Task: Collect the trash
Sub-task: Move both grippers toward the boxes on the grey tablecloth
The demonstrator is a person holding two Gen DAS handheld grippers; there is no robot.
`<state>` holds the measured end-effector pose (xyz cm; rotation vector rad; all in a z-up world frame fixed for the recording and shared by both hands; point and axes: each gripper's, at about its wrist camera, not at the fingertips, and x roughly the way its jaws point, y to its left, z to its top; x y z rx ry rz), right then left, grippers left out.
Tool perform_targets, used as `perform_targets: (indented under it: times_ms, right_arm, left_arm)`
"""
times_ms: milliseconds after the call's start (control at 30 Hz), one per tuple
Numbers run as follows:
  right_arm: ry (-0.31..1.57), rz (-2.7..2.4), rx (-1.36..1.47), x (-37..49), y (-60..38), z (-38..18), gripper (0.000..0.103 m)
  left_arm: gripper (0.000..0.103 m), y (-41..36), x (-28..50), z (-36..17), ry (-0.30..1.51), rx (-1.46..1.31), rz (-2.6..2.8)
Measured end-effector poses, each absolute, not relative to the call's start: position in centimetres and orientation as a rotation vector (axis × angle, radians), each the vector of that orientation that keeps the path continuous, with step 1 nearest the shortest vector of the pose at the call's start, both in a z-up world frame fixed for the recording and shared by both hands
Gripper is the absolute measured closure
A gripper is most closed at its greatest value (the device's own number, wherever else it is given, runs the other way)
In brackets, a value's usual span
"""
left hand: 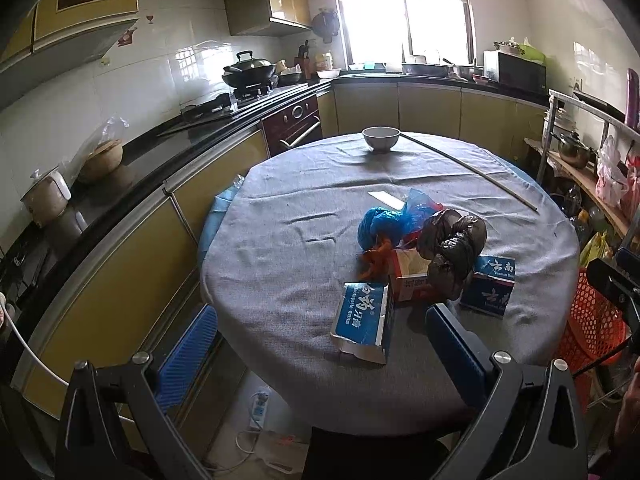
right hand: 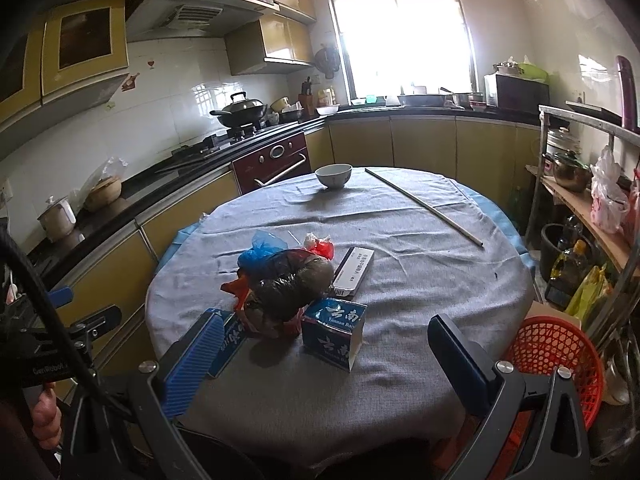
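A pile of trash lies on the round grey-clothed table (left hand: 280, 280): a dark knotted plastic bag (left hand: 452, 244) (right hand: 292, 284), a blue plastic bag (left hand: 384, 224) (right hand: 260, 252), orange and red scraps (left hand: 376, 260), an open blue box (left hand: 362, 320), a second blue box (left hand: 488, 286) (right hand: 334, 332), a tan carton (left hand: 412, 276) and a flat white box (right hand: 354, 270). An orange mesh basket (right hand: 556, 356) (left hand: 592, 320) stands at the table's right. My left gripper (left hand: 320, 344) is open, just short of the open blue box. My right gripper (right hand: 324, 360) is open, near the second blue box.
A white bowl (left hand: 381, 138) (right hand: 333, 175) and a long thin rod (left hand: 472, 168) (right hand: 424, 206) lie on the far side of the table. Kitchen counters (left hand: 160, 152) run along the left and back. A cluttered shelf rack (right hand: 580, 184) stands at the right.
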<state>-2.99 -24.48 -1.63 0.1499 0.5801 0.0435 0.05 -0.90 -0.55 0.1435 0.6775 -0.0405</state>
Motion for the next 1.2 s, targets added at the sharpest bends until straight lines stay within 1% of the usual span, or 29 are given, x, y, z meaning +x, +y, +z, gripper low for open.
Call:
perform_targets:
  times_ms: [400, 867, 1067, 1200]
  right_arm:
    - [0.578, 0.047, 0.161, -2.9, -24.5, -2.0, 0.000]
    - [0.581, 0.045, 0.150, -2.9, -24.3, -2.3, 0.000]
    - [0.598, 0.045, 0.140, -2.6, -24.5, -2.7, 0.000]
    - [0.623, 0.048, 0.096, -1.9, -24.7, -3.3, 0.000]
  left_arm:
    - [0.000, -1.1, 0.1, -1.0, 0.664, 0.191, -0.030]
    - [0.000, -1.1, 0.2, -1.4, 0.677, 0.166, -0.045]
    - [0.000, -1.0, 0.6, -1.8, 0.726, 0.167, -0.049]
    - [0.000, -0.8, 2.1, -3.1, 0.782, 0.153, -0.087]
